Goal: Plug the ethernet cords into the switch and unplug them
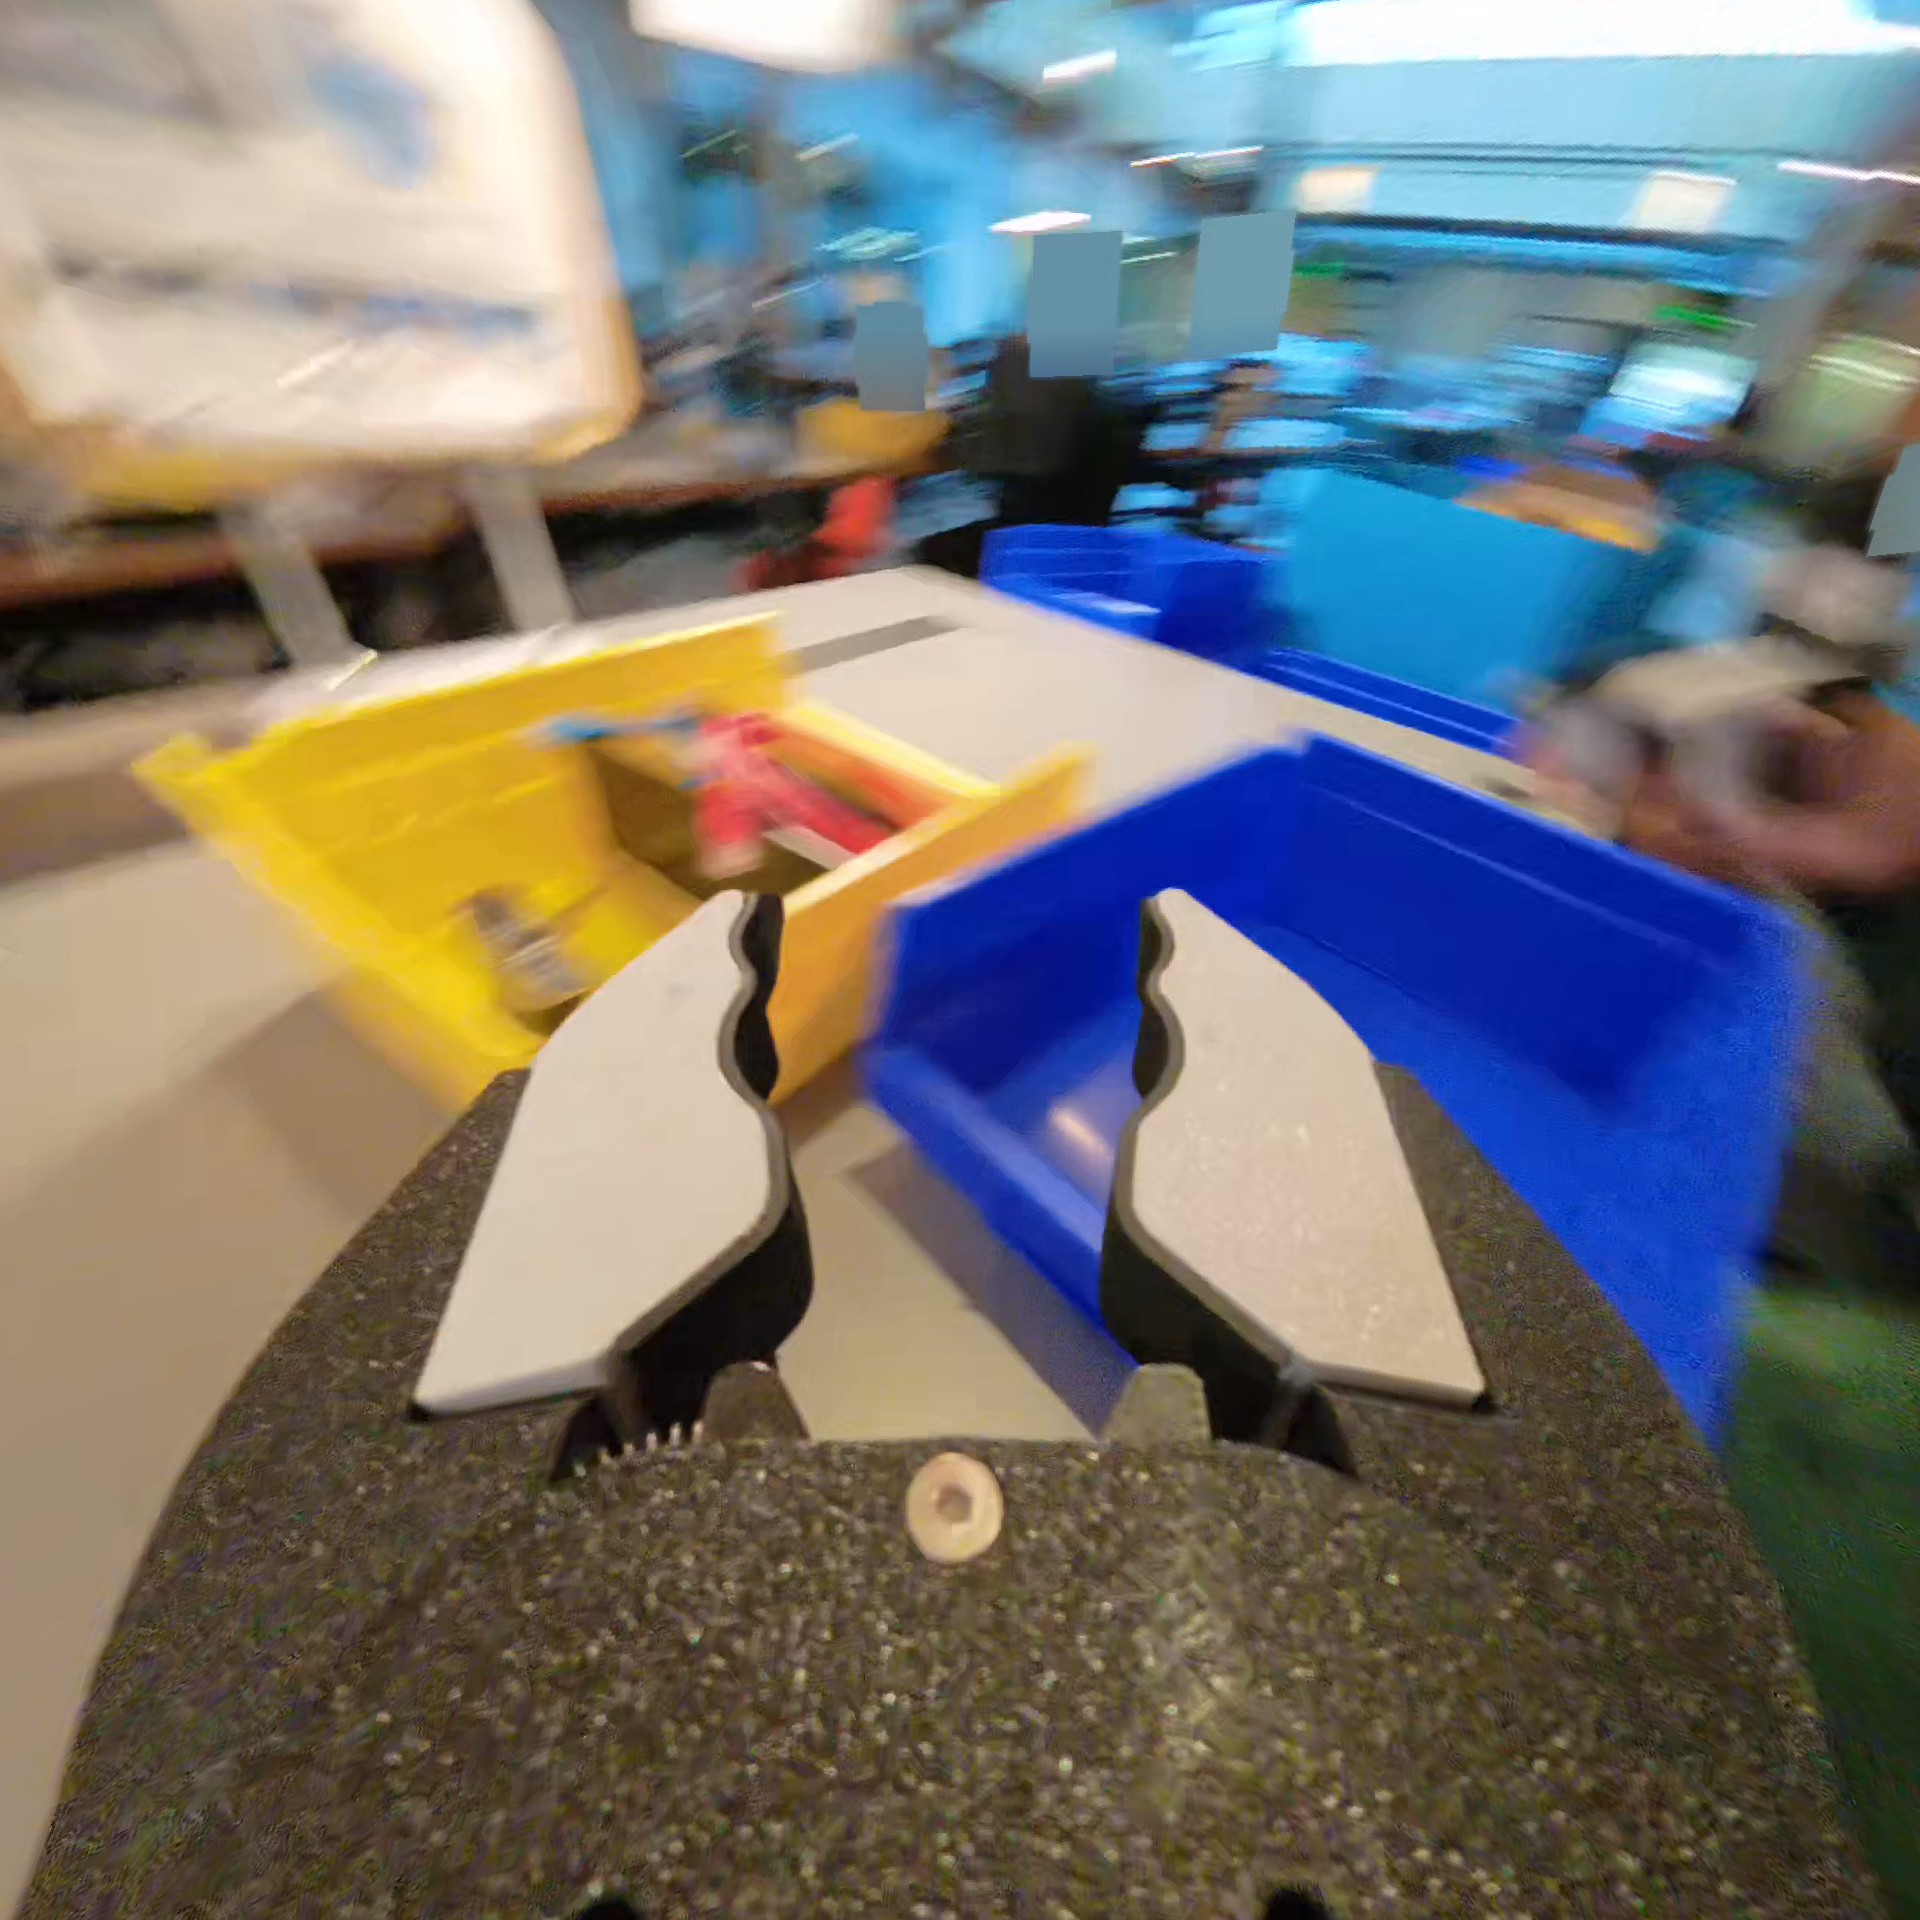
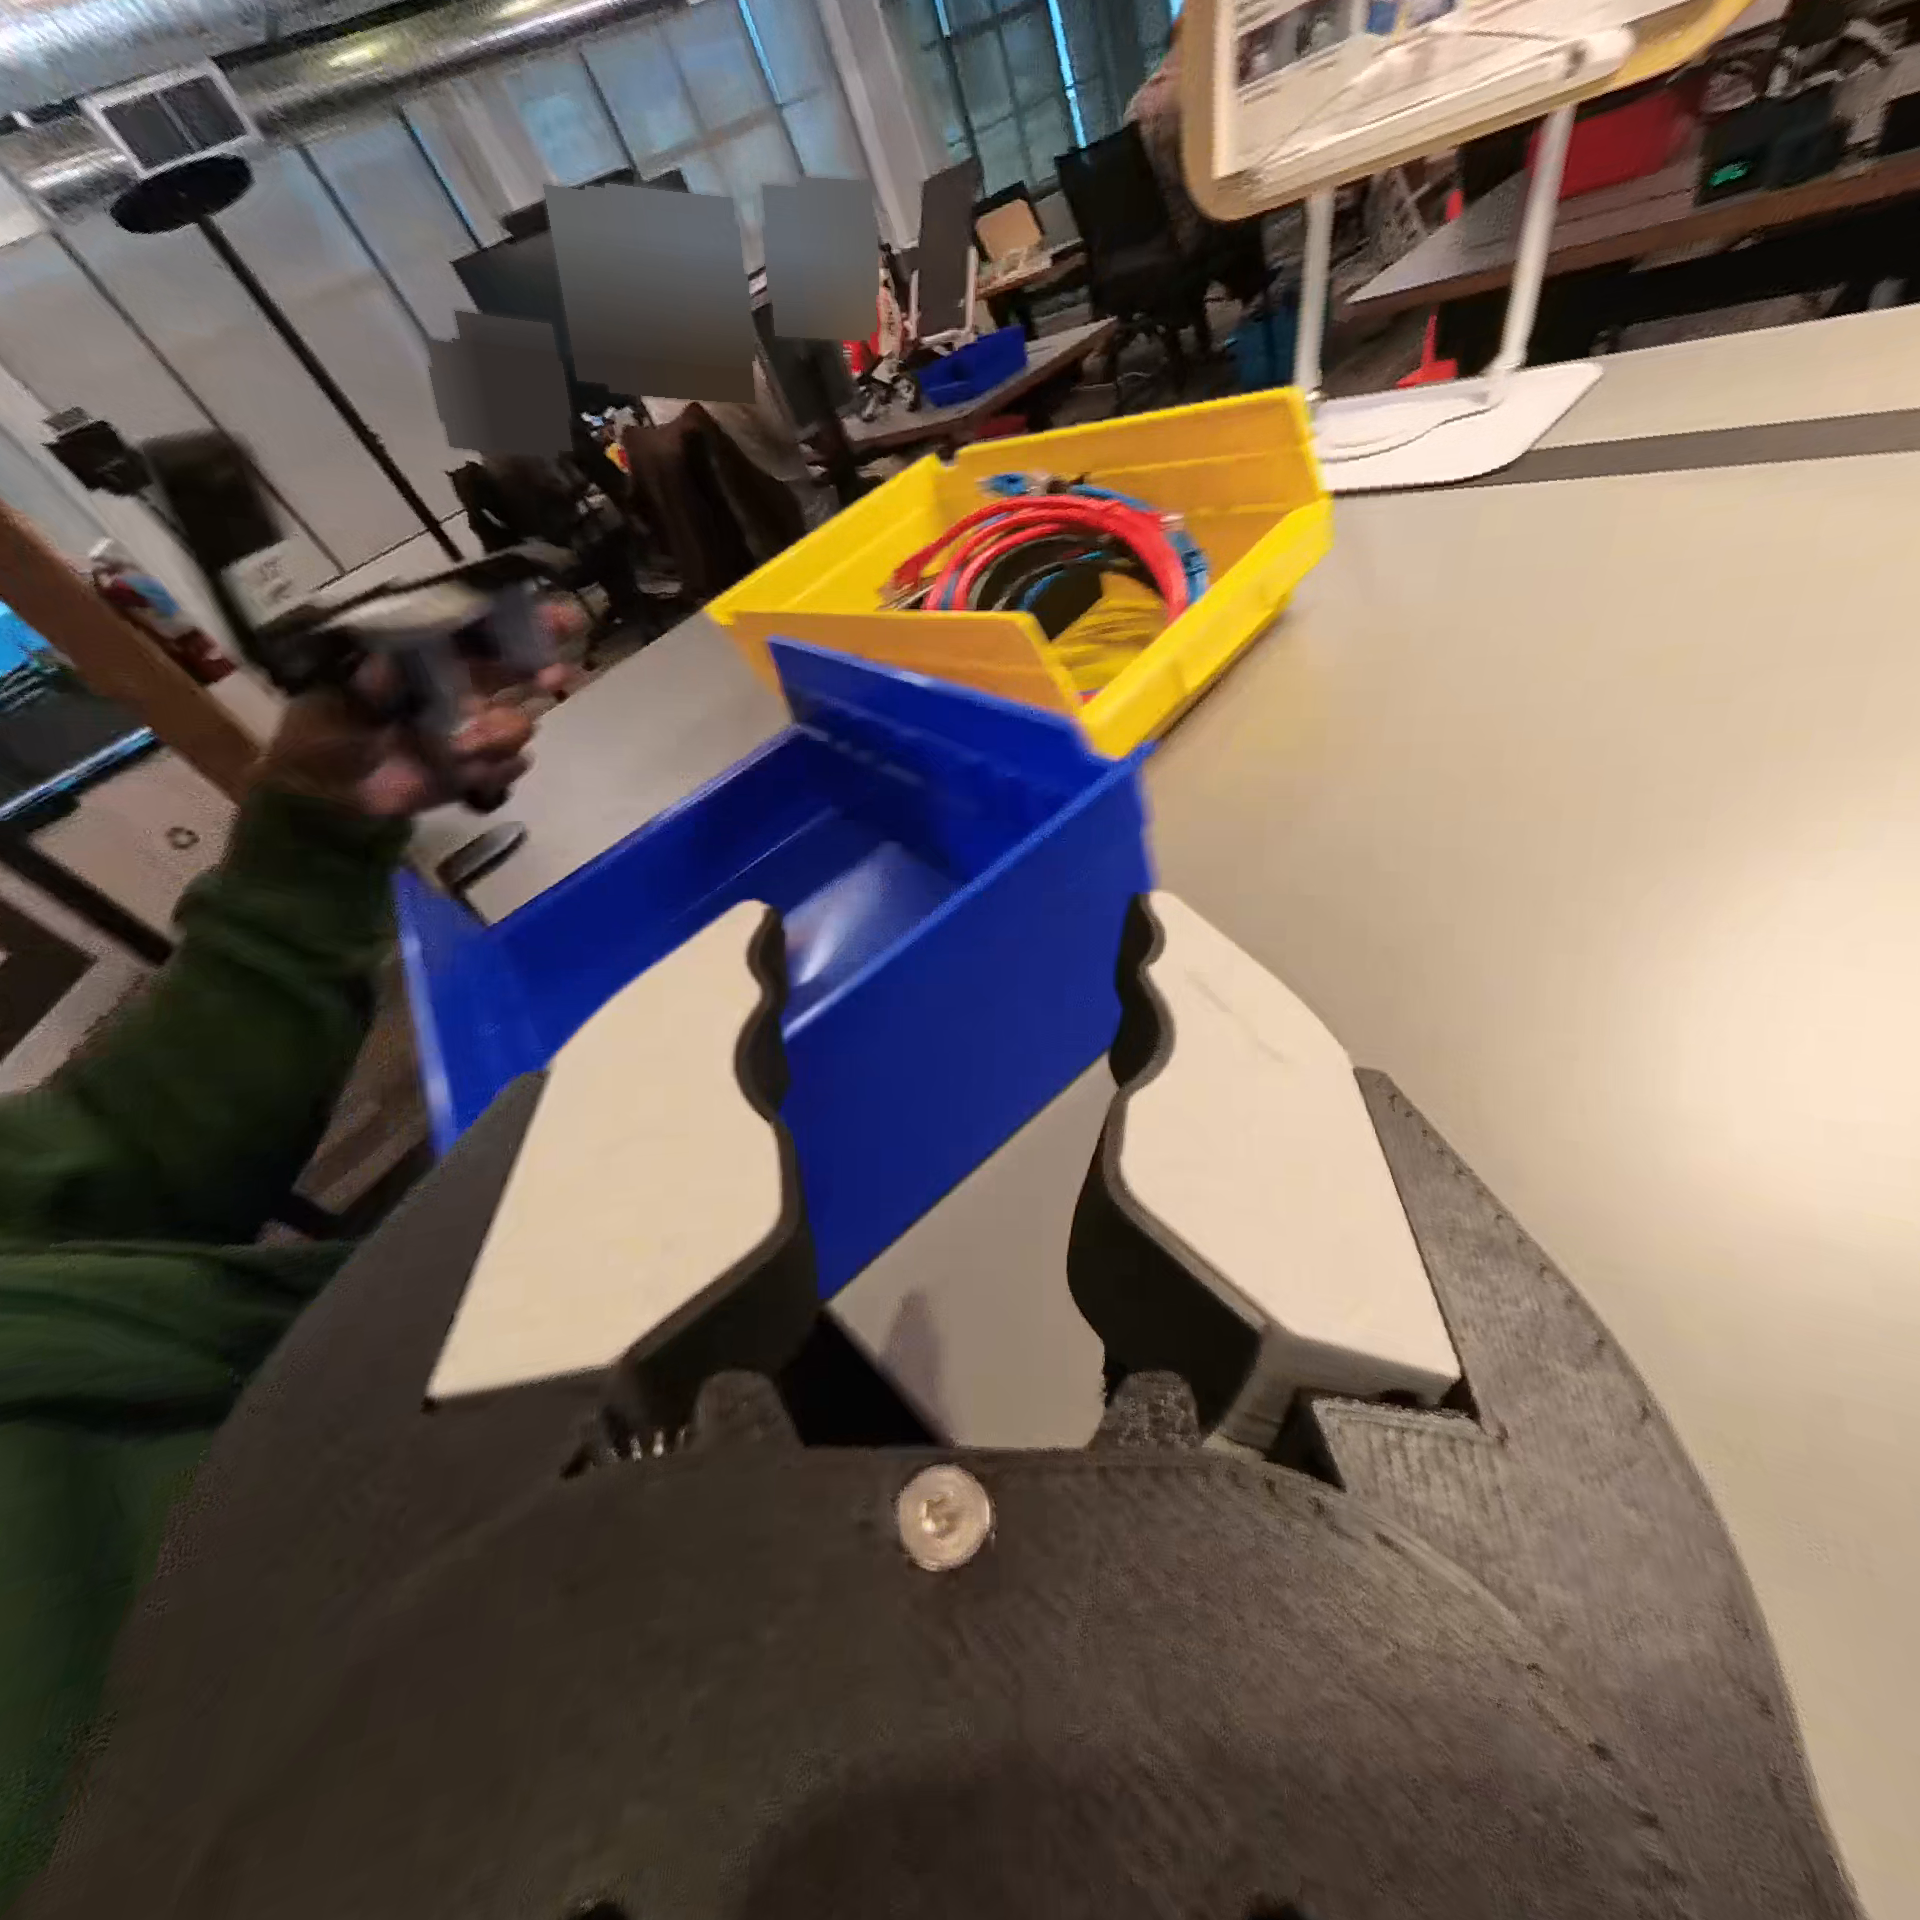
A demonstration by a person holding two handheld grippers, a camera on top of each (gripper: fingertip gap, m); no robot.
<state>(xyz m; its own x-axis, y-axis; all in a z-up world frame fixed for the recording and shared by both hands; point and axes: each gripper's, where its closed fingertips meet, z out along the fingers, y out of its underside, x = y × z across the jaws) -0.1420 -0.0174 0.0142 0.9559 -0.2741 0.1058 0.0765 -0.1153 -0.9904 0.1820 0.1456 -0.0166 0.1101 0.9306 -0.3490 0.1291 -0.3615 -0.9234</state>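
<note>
A yellow bin (image 2: 1226,613) on the grey table holds a coil of red, blue and black ethernet cords (image 2: 1049,566). In the blurred left wrist view the yellow bin (image 1: 416,821) shows a red cord (image 1: 748,800) inside. A blue bin (image 2: 935,997) stands against it, nearer to me, and looks empty; it also shows in the left wrist view (image 1: 1455,997). No switch is visible. My left gripper (image 1: 956,925) is open and empty above the table before both bins. My right gripper (image 2: 951,940) is open and empty just in front of the blue bin.
A white stand with a tilted board (image 2: 1455,416) sits behind the yellow bin. More blue bins (image 1: 1122,577) lie at the table's far side. The other hand-held gripper with a hand and green sleeve (image 2: 395,665) hovers at left. The grey table top (image 2: 1558,883) stretches right. The left gripper's tips are roughly 40 cm from the right gripper's.
</note>
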